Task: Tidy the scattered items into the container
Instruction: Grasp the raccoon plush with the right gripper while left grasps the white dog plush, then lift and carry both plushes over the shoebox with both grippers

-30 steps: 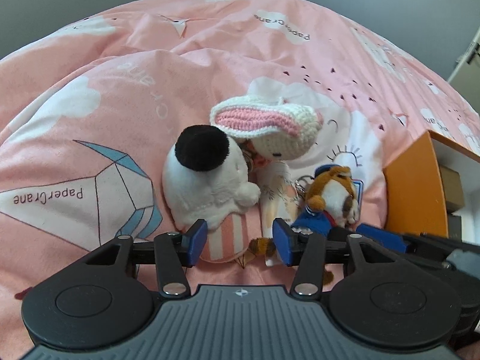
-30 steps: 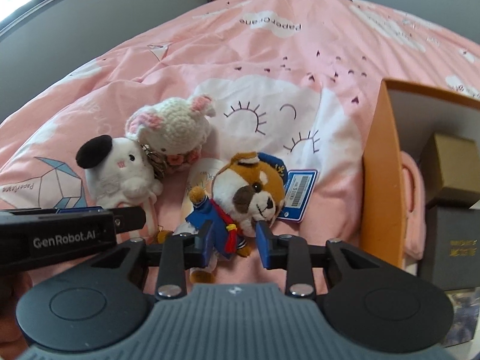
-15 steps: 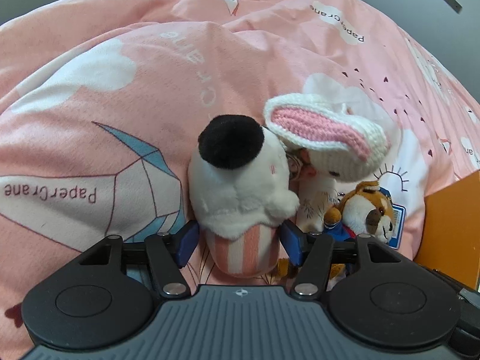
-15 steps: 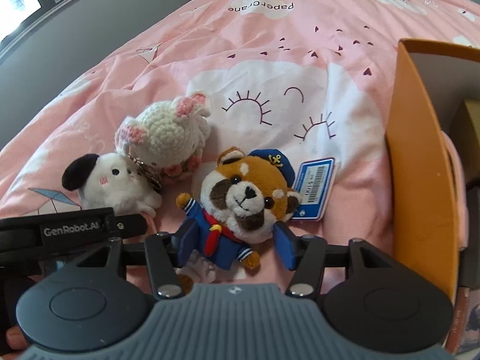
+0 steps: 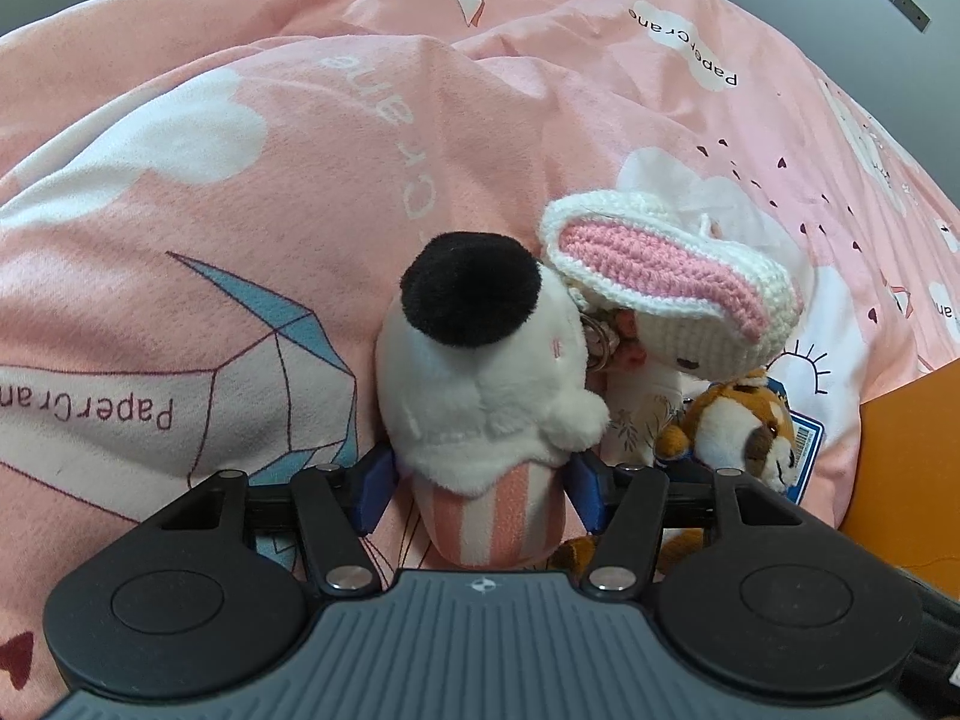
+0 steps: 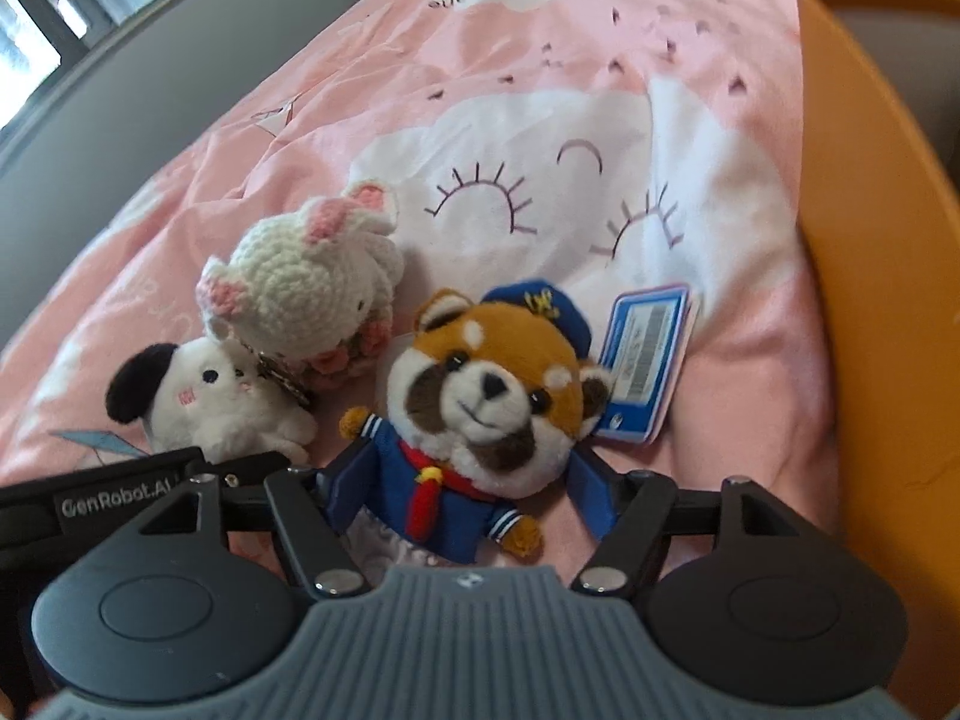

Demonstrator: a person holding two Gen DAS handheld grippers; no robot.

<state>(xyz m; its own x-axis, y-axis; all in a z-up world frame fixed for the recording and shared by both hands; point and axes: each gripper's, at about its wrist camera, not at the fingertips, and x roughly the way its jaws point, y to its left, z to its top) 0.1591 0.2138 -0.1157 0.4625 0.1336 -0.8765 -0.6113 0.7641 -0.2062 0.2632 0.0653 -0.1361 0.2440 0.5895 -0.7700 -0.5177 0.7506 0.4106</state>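
Three plush toys lie close together on a pink bedspread. A white plush with a black ear and a pink-striped base (image 5: 480, 396) sits between the open fingers of my left gripper (image 5: 480, 489); it also shows in the right wrist view (image 6: 210, 396). A crocheted white bunny (image 5: 672, 282) (image 6: 312, 294) leans against it. A red panda plush in a blue sailor suit (image 6: 480, 414) (image 5: 744, 432) lies between the open fingers of my right gripper (image 6: 465, 501). The orange container (image 6: 870, 276) (image 5: 912, 462) stands at the right.
A blue barcode tag (image 6: 642, 366) hangs from the panda beside the container wall. The left gripper body (image 6: 102, 498) reaches in at the right view's lower left. The pink bedspread (image 5: 300, 120) rises in folds behind the toys. A grey wall (image 6: 150, 48) stands beyond.
Both grippers have moved forward and opened wider. The left now straddles the white plush's striped base. The right now straddles the panda's body.
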